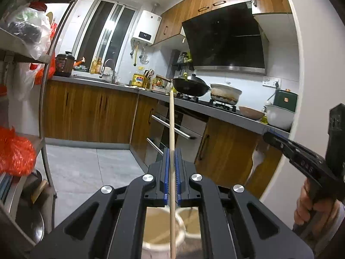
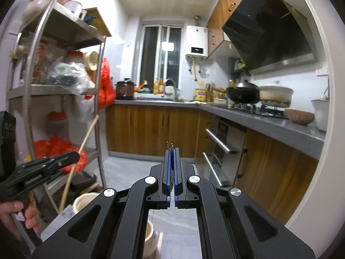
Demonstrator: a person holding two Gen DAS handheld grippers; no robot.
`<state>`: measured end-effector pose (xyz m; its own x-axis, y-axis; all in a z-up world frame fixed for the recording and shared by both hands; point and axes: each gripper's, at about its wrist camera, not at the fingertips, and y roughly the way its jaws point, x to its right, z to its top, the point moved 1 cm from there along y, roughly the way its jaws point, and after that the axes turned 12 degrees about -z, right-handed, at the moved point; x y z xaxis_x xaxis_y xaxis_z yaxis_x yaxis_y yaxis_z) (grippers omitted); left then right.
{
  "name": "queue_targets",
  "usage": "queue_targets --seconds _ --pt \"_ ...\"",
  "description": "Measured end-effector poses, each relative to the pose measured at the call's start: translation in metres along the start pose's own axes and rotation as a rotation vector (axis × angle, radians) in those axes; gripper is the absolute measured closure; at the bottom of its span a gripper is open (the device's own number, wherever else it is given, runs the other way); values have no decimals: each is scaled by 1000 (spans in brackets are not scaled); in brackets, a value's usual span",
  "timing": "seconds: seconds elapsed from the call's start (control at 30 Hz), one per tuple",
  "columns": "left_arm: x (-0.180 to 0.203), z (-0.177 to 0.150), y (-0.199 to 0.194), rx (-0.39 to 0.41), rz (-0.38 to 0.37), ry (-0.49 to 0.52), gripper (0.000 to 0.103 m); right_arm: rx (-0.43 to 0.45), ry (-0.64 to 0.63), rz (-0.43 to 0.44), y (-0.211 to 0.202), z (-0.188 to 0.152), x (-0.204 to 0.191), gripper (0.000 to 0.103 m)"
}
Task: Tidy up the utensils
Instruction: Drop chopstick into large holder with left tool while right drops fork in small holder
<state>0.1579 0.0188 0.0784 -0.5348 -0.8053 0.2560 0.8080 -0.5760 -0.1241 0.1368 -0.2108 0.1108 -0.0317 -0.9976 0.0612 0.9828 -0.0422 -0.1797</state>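
The left gripper [image 1: 172, 151] points almost level, tipped slightly down, its two blue-padded jaws drawn together and clamped on a long wooden stick [image 1: 171, 125] that runs up between them. The right gripper [image 2: 171, 151] sits at much the same near-level tilt, jaws pressed tight on two thin metal-tipped rods [image 2: 169, 145] that poke out just past the pads. Each gripper is held from below by a bare hand, the left hand [image 2: 13, 213] and the right hand [image 1: 310, 207], fingers wrapped round the grip.
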Motion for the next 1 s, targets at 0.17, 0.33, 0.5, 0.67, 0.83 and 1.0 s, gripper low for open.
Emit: queue_targets --seconds 0.17,0.33,0.5,0.67,0.83,1.0 --pt "-10 -5 31 -30 45 1 98 -66 5 -48 30 -20 -8 100" --pt "-21 -31 32 -80 68 -10 98 -125 -9 -6 45 -43 -17 100" --pt "-28 -52 18 -121 84 -22 98 -166 -60 22 52 -62 -33 100" --pt "-30 -61 7 -162 100 9 98 -208 -81 26 60 -72 -39 99" --pt "-30 -63 7 -190 122 19 98 -240 -76 25 63 -77 -38 99" --pt "-27 -61 5 -206 140 35 97 -254 -67 29 63 -76 -35 95"
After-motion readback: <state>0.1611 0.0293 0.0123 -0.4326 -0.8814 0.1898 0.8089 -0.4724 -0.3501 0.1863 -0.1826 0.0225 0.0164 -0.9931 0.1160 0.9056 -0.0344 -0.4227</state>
